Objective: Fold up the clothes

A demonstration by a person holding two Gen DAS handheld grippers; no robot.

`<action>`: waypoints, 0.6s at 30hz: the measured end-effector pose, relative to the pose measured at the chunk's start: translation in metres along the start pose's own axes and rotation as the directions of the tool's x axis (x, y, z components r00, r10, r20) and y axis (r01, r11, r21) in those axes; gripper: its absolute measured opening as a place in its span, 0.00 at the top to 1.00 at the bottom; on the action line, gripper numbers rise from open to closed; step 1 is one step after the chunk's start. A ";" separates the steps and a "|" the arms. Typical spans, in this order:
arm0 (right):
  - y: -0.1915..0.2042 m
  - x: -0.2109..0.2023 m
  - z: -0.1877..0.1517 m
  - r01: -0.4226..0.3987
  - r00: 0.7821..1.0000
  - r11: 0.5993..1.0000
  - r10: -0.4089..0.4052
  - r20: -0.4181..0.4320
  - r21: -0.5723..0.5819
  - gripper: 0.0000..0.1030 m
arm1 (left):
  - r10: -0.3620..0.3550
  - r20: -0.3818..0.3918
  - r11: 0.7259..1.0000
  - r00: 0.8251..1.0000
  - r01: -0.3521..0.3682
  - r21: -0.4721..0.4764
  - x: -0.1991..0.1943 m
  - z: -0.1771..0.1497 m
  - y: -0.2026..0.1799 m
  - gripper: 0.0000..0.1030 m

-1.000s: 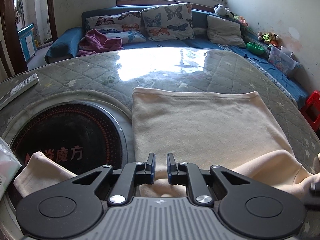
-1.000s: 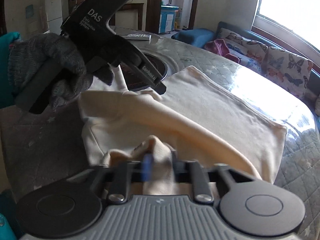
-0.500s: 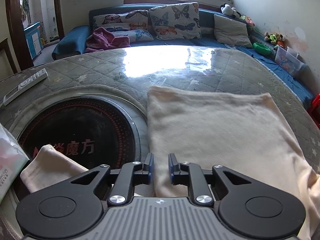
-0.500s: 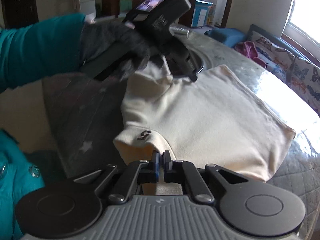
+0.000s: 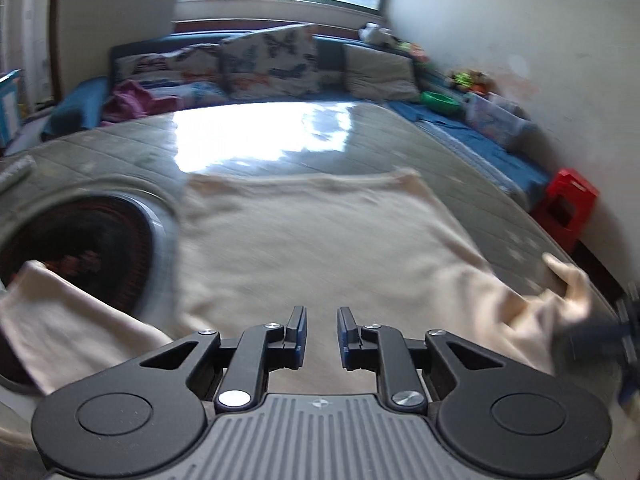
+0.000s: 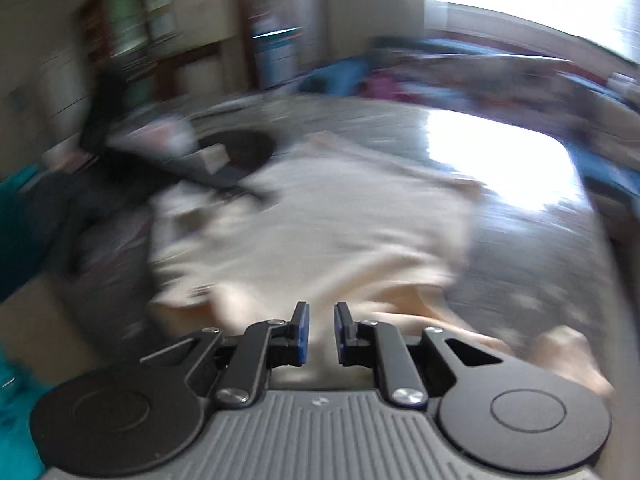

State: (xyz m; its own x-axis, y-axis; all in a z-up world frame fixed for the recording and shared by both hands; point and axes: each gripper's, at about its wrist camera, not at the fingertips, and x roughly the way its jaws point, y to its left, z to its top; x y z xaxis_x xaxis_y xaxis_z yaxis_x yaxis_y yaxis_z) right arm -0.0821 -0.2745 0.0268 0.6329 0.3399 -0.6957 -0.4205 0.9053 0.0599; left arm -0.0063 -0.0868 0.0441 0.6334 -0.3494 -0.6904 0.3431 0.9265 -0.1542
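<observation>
Jaws of left gripper [image 5: 318, 322] stood slightly apart, empty; right gripper [image 6: 318, 318] jaws were opening, nothing pinched. Cream garment [image 5: 320, 240] lay flat on bench [image 5: 260, 140]. Between folds; next likely needs regrasping an edge

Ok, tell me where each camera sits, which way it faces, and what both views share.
Left wrist: sits on the left gripper, looks across the cream garment toward the sofa and window; its own two fingers show, nothing between them.
Right wrist: sits on the right gripper, faces the garment and a doorway; its jaws are opening with nothing between them, and a teal sleeve shows.
Shared: the garment, the quilted table, the sofa.
</observation>
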 end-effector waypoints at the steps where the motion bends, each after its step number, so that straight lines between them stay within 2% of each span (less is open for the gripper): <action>1: -0.010 -0.001 -0.003 0.059 0.998 0.997 -0.059 0.011 0.042 0.77 | -0.017 -0.006 1.000 1.000 0.017 0.007 0.000 -0.004 -0.006 0.82; 3: -0.031 0.002 -0.009 0.153 0.988 0.981 -0.156 0.012 0.117 0.77 | -0.042 -0.021 0.999 0.999 0.042 0.020 0.002 -0.014 -0.016 0.82; 8: -0.066 0.012 -0.023 0.253 0.967 0.942 -0.255 -0.021 0.218 0.77 | -0.054 -0.046 0.997 0.998 0.056 0.061 0.003 -0.031 -0.030 0.82; 12: -0.066 0.005 -0.038 0.397 0.918 0.906 -0.396 -0.035 0.148 0.77 | -0.056 -0.038 0.996 0.998 0.058 0.072 0.000 -0.035 -0.032 0.78; 15: -0.069 -0.004 -0.055 0.513 0.858 0.846 -0.511 -0.055 0.145 0.74 | -0.058 -0.034 0.995 0.998 0.061 0.076 -0.001 -0.036 -0.032 0.76; 16: -0.073 -0.007 -0.060 0.524 0.851 0.835 -0.522 -0.063 0.167 0.67 | -0.060 -0.033 0.995 0.998 0.062 0.074 -0.001 -0.037 -0.031 0.75; 18: -0.080 -0.013 -0.070 0.547 0.836 0.810 -0.543 -0.079 0.211 0.66 | -0.063 -0.031 0.995 0.998 0.065 0.071 -0.002 -0.038 -0.031 0.74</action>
State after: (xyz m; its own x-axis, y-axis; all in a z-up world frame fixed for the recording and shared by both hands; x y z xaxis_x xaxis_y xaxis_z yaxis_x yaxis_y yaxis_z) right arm -0.1024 -0.3696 -0.0188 0.7059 -0.2278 -0.6707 0.1421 0.9732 -0.1810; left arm -0.0445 -0.1094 0.0234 0.5888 -0.4023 -0.7010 0.4319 0.8897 -0.1479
